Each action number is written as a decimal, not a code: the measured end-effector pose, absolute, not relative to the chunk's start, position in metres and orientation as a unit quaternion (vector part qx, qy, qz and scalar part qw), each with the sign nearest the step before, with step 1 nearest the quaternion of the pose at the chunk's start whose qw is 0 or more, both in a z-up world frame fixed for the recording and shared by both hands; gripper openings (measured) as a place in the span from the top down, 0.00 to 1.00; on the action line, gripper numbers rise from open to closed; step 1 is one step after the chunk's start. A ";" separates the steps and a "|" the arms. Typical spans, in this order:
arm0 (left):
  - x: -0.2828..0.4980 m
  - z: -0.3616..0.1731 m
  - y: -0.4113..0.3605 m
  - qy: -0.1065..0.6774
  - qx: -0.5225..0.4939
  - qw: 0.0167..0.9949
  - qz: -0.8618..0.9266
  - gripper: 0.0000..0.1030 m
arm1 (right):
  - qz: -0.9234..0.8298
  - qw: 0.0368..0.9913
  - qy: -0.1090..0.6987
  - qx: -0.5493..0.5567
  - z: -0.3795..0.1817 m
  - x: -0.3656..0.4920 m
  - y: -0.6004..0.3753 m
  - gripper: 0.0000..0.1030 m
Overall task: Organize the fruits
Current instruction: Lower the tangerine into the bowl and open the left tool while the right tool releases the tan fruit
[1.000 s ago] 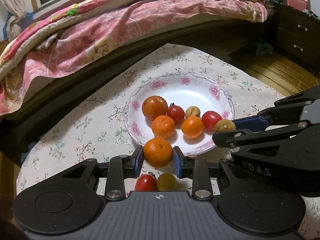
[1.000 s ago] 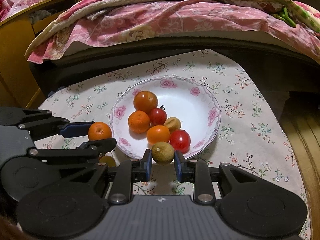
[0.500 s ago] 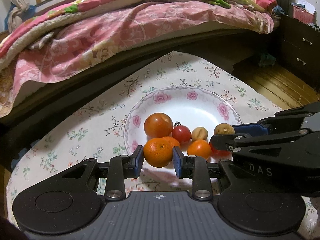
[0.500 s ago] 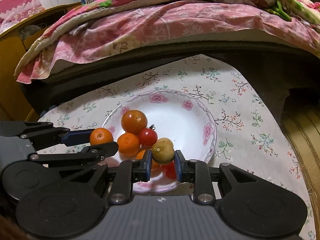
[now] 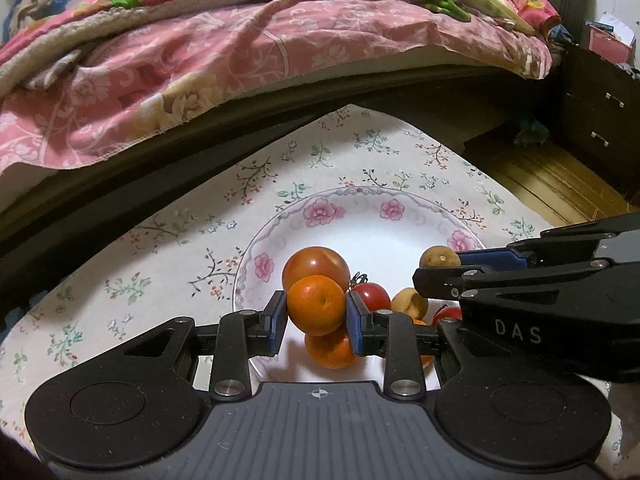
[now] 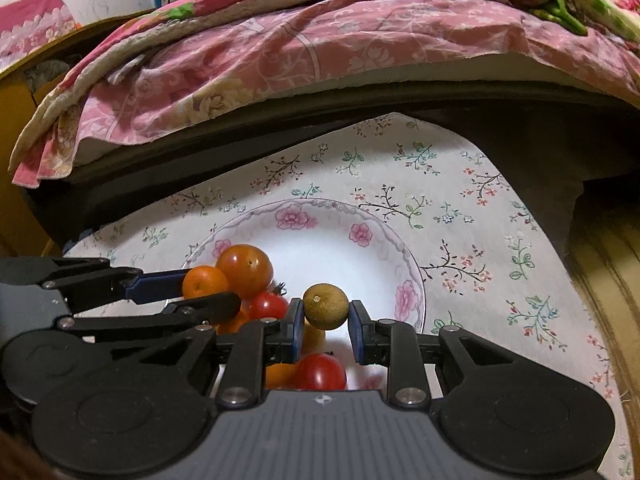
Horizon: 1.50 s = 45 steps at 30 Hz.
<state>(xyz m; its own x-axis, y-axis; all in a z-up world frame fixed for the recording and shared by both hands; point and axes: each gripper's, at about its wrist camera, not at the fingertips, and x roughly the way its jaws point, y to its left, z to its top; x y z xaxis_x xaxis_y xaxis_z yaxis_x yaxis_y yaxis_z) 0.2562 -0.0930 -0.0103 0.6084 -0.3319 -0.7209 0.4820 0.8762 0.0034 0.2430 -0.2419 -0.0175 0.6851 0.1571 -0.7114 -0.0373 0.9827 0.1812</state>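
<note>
Floral tablecloth [image 5: 168, 248] under the plate [image 5: 400, 208], pink quilt [image 5: 200, 60] beyond the plate, left gripper [image 5: 317, 312] clamps an orange [image 5: 316, 304], right gripper [image 6: 325, 316] pinches a brownish fruit [image 6: 325, 306].

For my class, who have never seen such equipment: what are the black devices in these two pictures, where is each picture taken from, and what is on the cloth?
Each black device is a hand-held two-finger gripper with a camera looking along its jaws. One picture is from the left gripper, which clamps an orange mandarin. The other is from the right gripper: its jaws flank a brownish-green fruit, with a small gap showing beside it. Both hover over a flowered plate holding tomatoes and mandarins, on a floral tablecloth beside a bed.
</note>
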 end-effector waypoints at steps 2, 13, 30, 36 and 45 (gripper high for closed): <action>0.258 -0.011 -0.092 0.378 0.097 0.891 -0.230 0.63 | 0.054 0.913 0.396 0.082 -0.021 0.247 -0.244 0.72; 0.260 -0.012 -0.089 0.376 0.085 0.893 -0.234 0.59 | 0.052 0.918 0.387 0.076 -0.024 0.252 -0.245 0.71; 0.259 -0.002 -0.083 0.365 0.085 0.899 -0.227 0.39 | 0.040 0.923 0.375 0.083 -0.015 0.248 -0.248 0.69; 0.250 0.011 -0.075 0.359 0.095 0.903 -0.217 0.35 | 0.051 0.925 0.366 0.089 -0.002 0.236 -0.243 0.68; 0.222 0.021 -0.060 0.366 0.108 0.902 -0.202 0.31 | 0.062 0.923 0.373 0.078 0.007 0.205 -0.229 0.68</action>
